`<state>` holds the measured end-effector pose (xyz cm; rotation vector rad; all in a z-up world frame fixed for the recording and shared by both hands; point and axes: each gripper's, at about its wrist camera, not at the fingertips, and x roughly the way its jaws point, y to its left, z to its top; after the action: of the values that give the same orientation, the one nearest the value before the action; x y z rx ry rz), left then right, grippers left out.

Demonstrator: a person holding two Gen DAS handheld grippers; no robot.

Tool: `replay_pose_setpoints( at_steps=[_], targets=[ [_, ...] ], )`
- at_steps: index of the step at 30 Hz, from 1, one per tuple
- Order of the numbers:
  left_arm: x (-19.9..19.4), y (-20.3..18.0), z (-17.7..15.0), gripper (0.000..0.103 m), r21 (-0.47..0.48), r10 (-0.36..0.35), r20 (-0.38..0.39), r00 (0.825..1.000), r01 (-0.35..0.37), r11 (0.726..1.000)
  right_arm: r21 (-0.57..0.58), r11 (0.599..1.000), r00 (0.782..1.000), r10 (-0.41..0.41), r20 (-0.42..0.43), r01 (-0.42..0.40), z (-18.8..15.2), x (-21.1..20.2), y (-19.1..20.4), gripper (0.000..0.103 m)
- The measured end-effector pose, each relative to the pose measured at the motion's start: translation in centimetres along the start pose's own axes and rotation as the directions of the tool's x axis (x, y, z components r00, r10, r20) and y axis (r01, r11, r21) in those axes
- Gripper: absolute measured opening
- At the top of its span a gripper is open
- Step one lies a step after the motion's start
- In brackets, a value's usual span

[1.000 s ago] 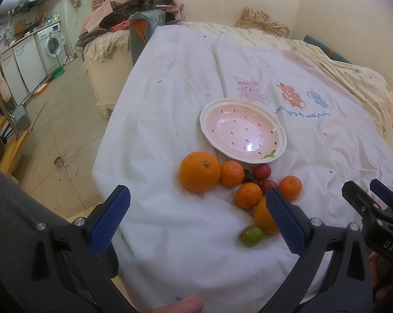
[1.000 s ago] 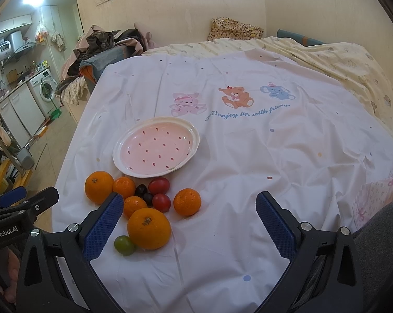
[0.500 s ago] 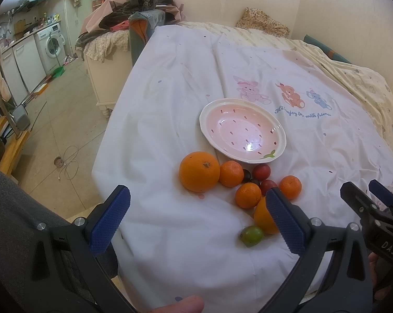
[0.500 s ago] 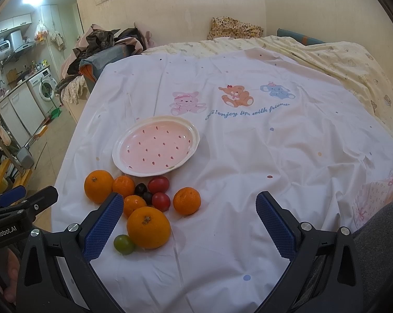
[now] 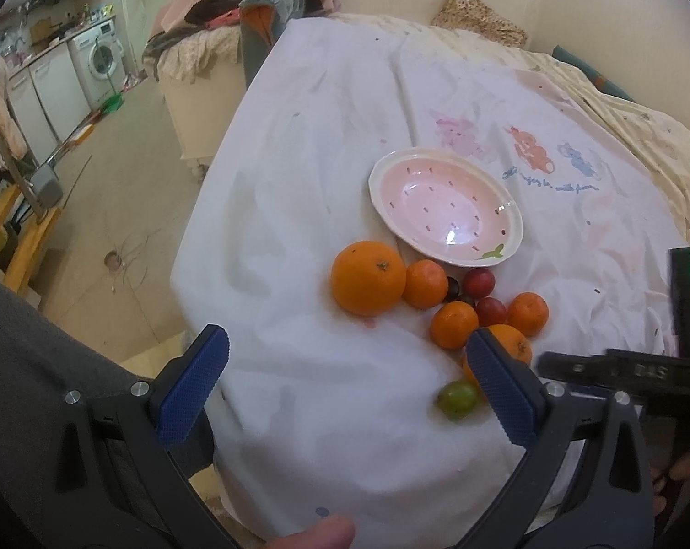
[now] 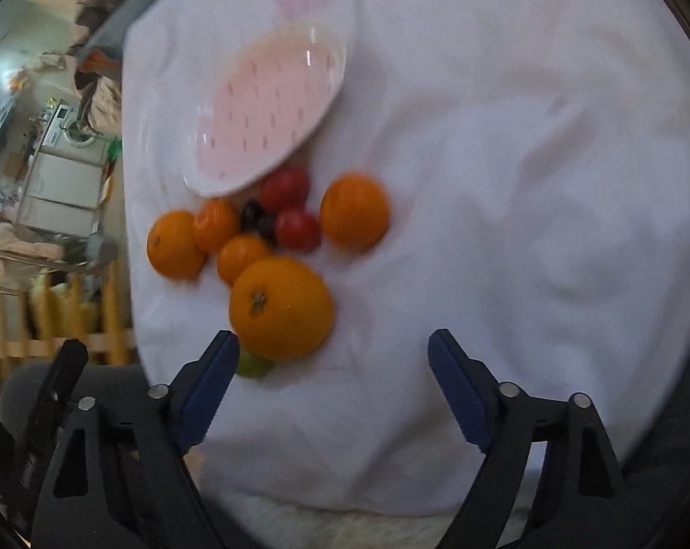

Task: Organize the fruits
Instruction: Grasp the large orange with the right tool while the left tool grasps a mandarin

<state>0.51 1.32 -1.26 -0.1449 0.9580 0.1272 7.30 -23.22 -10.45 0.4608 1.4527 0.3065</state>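
The right gripper [image 6: 329, 393] is seen nearest the fruit: the large orange [image 6: 281, 309] lies just ahead of it, off toward its left finger, so a small leftward shift is judged necessary before closing. Jaws are spread wide, nothing held. The left gripper [image 5: 345, 389] is also spread wide and empty, with the other big orange [image 5: 368, 277] well ahead of it.

The orange is round, so no long axis applies; it is glossy, deep orange, stem scar facing up and toward the camera. A small green fruit [image 6: 253, 364] is touching its near side, half hidden by the left finger. Smaller mandarins [image 6: 354, 210], red tomatoes [image 6: 297, 228] and dark grapes [image 6: 258, 219] are clustered beyond it, near the bed's left edge. The pink plate [image 6: 272, 112] sits empty just past the cluster, touching or almost touching the red ones. The right view is motion-blurred.
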Motion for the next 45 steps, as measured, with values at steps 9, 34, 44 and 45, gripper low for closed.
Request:
replay_pose_setpoints(
  at_steps=[9,34,44,45],
  targets=[
    [0.6,0.7,-0.1,0.103,-0.037,-0.003,-0.042,0.999,0.002,0.999,-0.044,0.999,0.999,-0.003,-0.043,0.001,1.5,2.5,2.8,0.079],
    [1.7,0.8,-0.3,0.102,-0.029,0.037,-0.1,0.994,-0.041,0.999,-0.196,0.98,0.996,-0.004,0.084,0.021,2.8,-4.6,3.2,0.064],
    [4.6,0.1,3.5,0.102,0.11,0.086,-0.281,0.956,-0.057,0.992,-0.187,0.982,0.99,0.017,0.138,0.009,5.1,-6.8,2.0,0.064],
    [4.9,-0.1,4.2,0.102,0.127,0.083,-0.294,0.952,-0.048,0.991,-0.187,0.982,0.989,0.02,0.146,0.008,5.3,-7.0,1.9,0.064]
  ],
)
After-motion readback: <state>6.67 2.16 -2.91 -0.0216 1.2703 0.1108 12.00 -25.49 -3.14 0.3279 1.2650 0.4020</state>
